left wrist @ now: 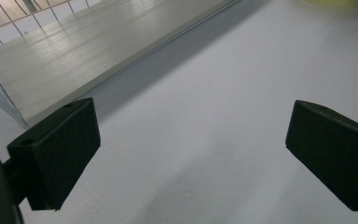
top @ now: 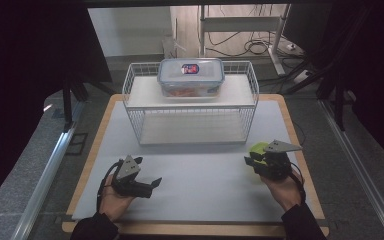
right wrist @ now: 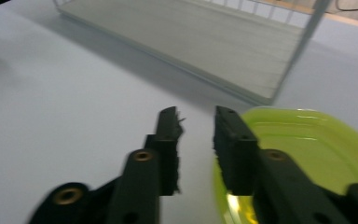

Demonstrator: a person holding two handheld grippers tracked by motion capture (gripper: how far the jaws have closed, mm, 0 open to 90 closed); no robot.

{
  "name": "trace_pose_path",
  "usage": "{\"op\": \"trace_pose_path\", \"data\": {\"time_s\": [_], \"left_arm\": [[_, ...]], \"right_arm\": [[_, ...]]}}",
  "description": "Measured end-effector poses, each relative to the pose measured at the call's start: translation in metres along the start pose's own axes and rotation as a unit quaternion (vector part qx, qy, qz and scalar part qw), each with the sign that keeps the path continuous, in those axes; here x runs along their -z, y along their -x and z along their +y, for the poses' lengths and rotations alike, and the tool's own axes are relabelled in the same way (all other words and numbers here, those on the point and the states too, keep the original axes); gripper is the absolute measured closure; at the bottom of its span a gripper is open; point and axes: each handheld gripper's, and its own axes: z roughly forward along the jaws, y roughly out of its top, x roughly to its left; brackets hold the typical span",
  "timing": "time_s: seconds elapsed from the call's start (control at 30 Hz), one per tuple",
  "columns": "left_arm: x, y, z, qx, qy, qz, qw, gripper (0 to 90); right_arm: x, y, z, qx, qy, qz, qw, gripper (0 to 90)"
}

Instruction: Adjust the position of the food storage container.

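The right gripper [right wrist: 196,121] had its jaws narrow with nothing between them, just beside the yellow-green plastic bowl [right wrist: 317,149] on the table [top: 200,180], so it could bump and slide it away.

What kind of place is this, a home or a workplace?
Probably a lab or test room, not a home: a white mat on a board serves as the work table, black curtains hang at both sides, and loose cables lie on the floor behind.
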Motion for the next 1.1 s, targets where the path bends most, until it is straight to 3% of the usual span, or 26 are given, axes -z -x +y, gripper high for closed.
{"op": "trace_pose_path", "data": {"time_s": [0.17, 0.3, 0.43, 0.53, 0.7, 1.1], "left_arm": [[-0.001, 0.000, 0.000, 0.002, -0.003, -0.001, 1.0000, 3.8], [-0.003, -0.001, -0.001, 0.003, -0.008, -0.001, 1.0000, 4.4], [-0.003, -0.001, -0.001, 0.004, -0.010, -0.003, 0.9999, 4.7], [-0.004, -0.001, -0.002, 0.006, -0.013, -0.004, 0.9999, 4.7], [-0.006, -0.001, -0.003, 0.004, -0.019, -0.005, 0.9998, 4.8], [-0.007, -0.001, -0.004, 0.007, -0.024, -0.009, 0.9997, 5.0]], "right_arm": [[0.005, 0.024, -0.001, -0.026, 0.001, -0.033, 0.9991, 88.4], [0.010, 0.044, -0.003, -0.042, 0.002, -0.066, 0.9970, 89.5], [0.015, 0.066, -0.010, -0.060, -0.002, -0.106, 0.9926, 89.5], [0.015, 0.075, -0.016, -0.069, -0.004, -0.121, 0.9903, 89.6], [0.012, 0.082, -0.023, -0.074, -0.016, -0.140, 0.9873, 89.6], [0.007, 0.081, -0.028, -0.076, -0.040, -0.141, 0.9864, 89.5]]}}
